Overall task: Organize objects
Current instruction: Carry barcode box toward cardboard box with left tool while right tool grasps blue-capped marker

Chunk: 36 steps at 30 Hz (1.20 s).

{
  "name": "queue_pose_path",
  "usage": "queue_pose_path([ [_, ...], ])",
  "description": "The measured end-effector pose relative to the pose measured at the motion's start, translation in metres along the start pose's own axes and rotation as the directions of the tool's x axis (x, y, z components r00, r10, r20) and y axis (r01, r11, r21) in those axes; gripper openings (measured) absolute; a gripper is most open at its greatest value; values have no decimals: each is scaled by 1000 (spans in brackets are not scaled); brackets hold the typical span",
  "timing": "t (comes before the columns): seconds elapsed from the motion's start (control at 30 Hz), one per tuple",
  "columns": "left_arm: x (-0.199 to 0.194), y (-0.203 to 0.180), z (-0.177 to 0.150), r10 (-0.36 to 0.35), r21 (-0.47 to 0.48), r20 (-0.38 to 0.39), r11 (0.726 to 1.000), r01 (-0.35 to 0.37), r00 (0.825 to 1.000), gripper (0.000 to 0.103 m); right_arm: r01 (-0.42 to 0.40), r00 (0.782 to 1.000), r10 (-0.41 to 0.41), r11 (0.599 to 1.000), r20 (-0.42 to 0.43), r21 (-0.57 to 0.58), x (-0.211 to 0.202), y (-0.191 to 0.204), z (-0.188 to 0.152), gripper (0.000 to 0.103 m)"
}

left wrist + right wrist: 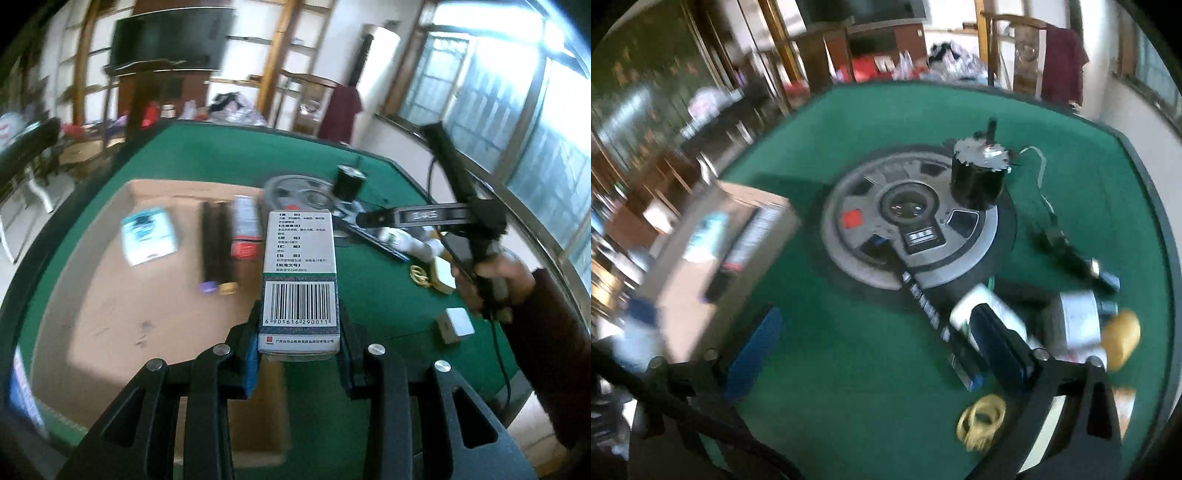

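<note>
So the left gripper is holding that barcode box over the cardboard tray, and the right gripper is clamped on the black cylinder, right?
Not quite. The left gripper does hold the barcode box over the cardboard tray, but the right gripper is open and holds nothing. The right wrist view shows the black cylinder standing apart from it on the round grey panel at the table's centre.

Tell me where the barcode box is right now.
In the left wrist view the barcode box sits centre frame, clamped in the left gripper, above the right edge of the cardboard tray, beside the red-ended box.
</note>
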<state>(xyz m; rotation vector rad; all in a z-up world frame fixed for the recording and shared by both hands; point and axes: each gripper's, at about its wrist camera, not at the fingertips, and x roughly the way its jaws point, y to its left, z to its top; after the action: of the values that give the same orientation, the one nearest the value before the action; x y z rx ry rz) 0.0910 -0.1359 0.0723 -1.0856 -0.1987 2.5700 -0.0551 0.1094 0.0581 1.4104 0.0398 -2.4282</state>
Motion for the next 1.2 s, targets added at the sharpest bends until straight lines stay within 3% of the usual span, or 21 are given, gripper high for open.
queue_pose_path([
  [0.03, -4, 8, -2, 17, -16, 7, 1000, -17, 1000, 30, 14, 999, -15, 1000, -34, -14, 13, 0, 5, 80],
  [0.1, -8, 19, -7, 43, -32, 15, 999, -42, 999, 30, 39, 996, -42, 999, -83, -31, 30, 2, 8, 54],
  [0.2, -10, 30, -13, 54, -51, 21, 997, -52, 998, 30, 132, 983, -140, 989, -121, -72, 48, 5, 9, 47],
  [0.47, -13, 50, -21, 32, -93, 39, 995, -29, 999, 30, 128, 978, -128, 992, -167, -10, 34, -2, -13, 14],
  [0.63, -18, 50, -25, 25, -95, 44, 995, -20, 999, 30, 151, 981, -153, 988, -118, -25, 19, 2, -41, 14],
  [0.77, -25, 50, -27, 28, -98, 61, 995, -22, 998, 30, 149, 987, -145, 988, -72, 48, 13, 0, -50, 14],
  [0.97, -41, 58, -28, 75, -119, 71, 991, -66, 995, 30, -19, 1000, 22, 976, -10, 217, -11, -11, -56, 12],
  [1.2, -35, 80, -4, 171, -113, 33, 980, -167, 985, 30, -225, 974, 206, 935, 96, 274, -46, 13, -50, 12],
])
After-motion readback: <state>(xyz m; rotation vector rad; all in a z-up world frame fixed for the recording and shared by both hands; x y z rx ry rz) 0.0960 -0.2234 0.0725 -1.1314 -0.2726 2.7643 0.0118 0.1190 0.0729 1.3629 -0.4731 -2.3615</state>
